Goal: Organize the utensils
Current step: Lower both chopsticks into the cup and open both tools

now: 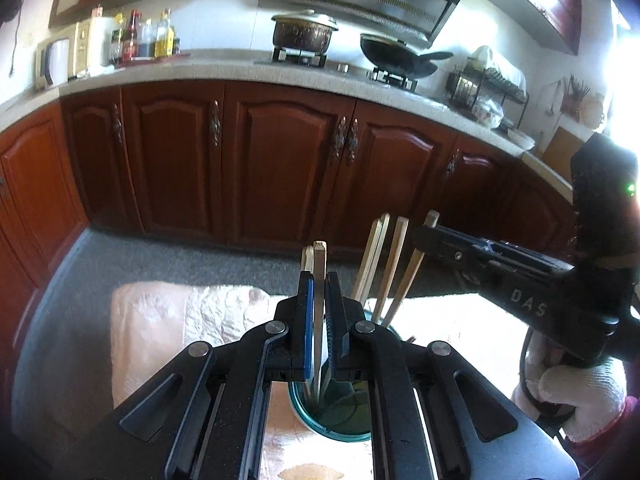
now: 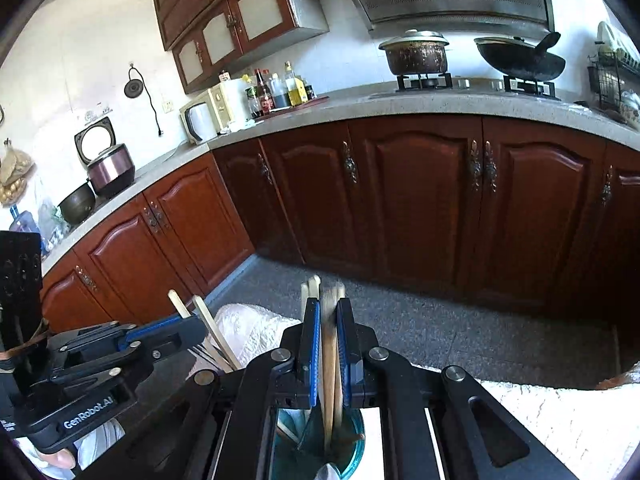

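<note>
A teal glass cup (image 1: 344,420) stands on a white cloth-covered table (image 1: 160,328) and holds several wooden chopsticks (image 1: 384,264). My left gripper (image 1: 319,312) is shut on an upright chopstick (image 1: 319,280) whose lower end is in the cup. My right gripper (image 2: 329,344) is shut on upright wooden chopsticks (image 2: 330,320) above the same cup (image 2: 352,452). The right gripper shows in the left wrist view (image 1: 428,236), gripping a chopstick top. The left gripper shows in the right wrist view (image 2: 196,328), at bottom left.
Dark red cabinets (image 1: 280,160) under a grey counter (image 1: 224,68) run along the far side, across a grey floor (image 2: 460,328). A pot (image 1: 306,32) and a wok (image 1: 396,54) sit on the stove. A microwave (image 1: 60,60) and bottles (image 1: 144,36) stand at left.
</note>
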Motion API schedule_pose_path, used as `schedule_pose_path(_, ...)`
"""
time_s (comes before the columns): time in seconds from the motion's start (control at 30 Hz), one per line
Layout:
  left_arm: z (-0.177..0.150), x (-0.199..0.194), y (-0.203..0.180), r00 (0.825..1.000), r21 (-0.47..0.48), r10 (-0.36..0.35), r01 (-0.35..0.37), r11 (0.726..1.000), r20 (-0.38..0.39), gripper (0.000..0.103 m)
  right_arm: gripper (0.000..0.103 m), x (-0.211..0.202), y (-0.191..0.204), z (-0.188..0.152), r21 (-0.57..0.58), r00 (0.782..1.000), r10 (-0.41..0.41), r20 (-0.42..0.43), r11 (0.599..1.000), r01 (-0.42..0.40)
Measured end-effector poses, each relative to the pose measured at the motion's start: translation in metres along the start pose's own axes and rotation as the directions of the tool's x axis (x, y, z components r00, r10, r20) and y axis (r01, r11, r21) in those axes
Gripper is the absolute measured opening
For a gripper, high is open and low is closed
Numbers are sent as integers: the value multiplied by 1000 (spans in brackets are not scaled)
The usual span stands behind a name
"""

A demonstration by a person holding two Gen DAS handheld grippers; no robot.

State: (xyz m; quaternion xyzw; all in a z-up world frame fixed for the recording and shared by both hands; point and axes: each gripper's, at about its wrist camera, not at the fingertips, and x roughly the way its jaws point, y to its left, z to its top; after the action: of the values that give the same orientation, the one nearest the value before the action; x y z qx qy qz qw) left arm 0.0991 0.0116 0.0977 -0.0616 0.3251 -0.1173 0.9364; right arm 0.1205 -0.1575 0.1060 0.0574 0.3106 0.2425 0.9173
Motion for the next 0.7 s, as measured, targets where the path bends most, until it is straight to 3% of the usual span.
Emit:
schedule_pose_path(0.17, 0, 0, 4, 1000, -30, -13, 13, 999, -5, 4, 10, -3, -11, -1, 41, 1000, 30, 2, 999, -30)
schedule_pose_path(0.23, 1, -3, 4, 1000, -35, -16, 16, 999, -5, 6, 32, -7, -14, -3, 50, 1000, 28, 8, 998, -28)
schedule_pose_path(0.37, -1, -9, 3, 1000, -38, -21, 21, 999, -3, 23, 32, -15, -16, -12, 70, 999, 36, 4, 997, -36)
schedule_pose_path(0.7, -19, -34, -6, 1000, -21, -4, 4, 1000, 2, 41, 35, -34, -20, -34, 116, 1000, 23, -9, 993, -22)
